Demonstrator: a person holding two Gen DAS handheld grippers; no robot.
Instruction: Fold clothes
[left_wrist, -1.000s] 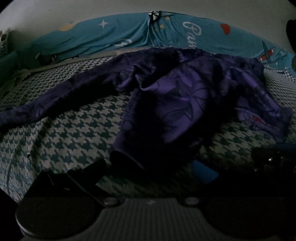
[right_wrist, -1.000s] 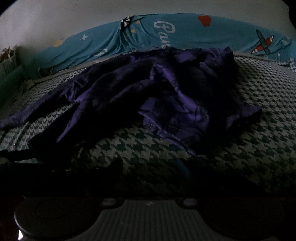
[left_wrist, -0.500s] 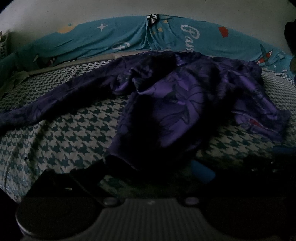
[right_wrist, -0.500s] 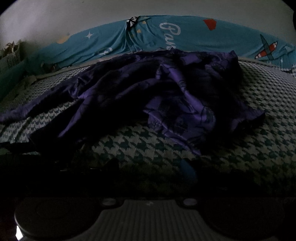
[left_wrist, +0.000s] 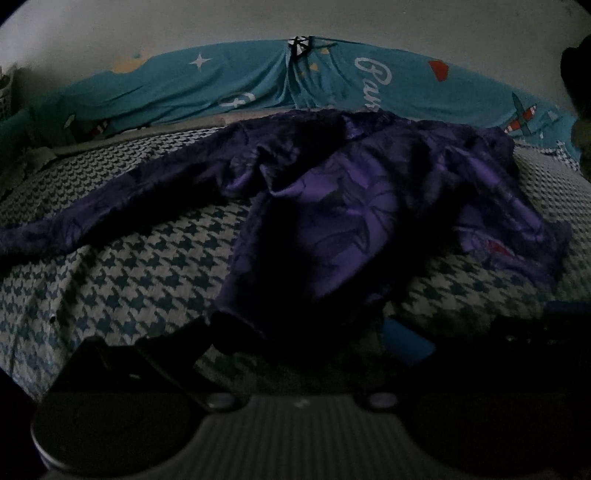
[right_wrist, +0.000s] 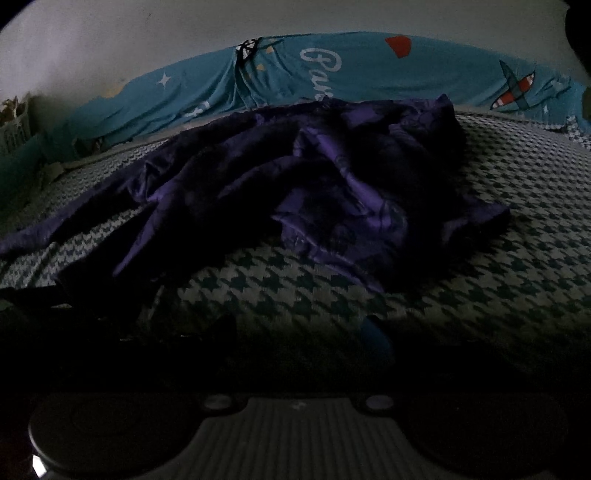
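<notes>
A purple garment (left_wrist: 332, 221) of smooth, faintly glossy cloth with a darker printed pattern lies crumpled on a bed, spread over a bedcover (left_wrist: 129, 280) woven in a teal-and-white houndstooth check. The garment is bunched into soft ridges and deep folds. In the left wrist view one long sleeve trails away to the left, and a cuffed end of the cloth reaches down almost to the tips of the left claw (left_wrist: 306, 332). Beyond the garment, along a pale wall, a teal sheet (left_wrist: 221, 88) printed with white stars, script lettering and a small aeroplane is draped in loose wrinkles.

The left claw shows a dark finger on its left and a blue pad (left_wrist: 404, 341) on its right, set well apart. The cuffed end lies just ahead of and between them, but the picture is too dark to tell whether they touch it.

The right claw (right_wrist: 299, 332) is released, its jaws spread wide over bare houndstooth cover, with nothing between them. The garment lies ahead of it and to its left, apart from its fingers.
</notes>
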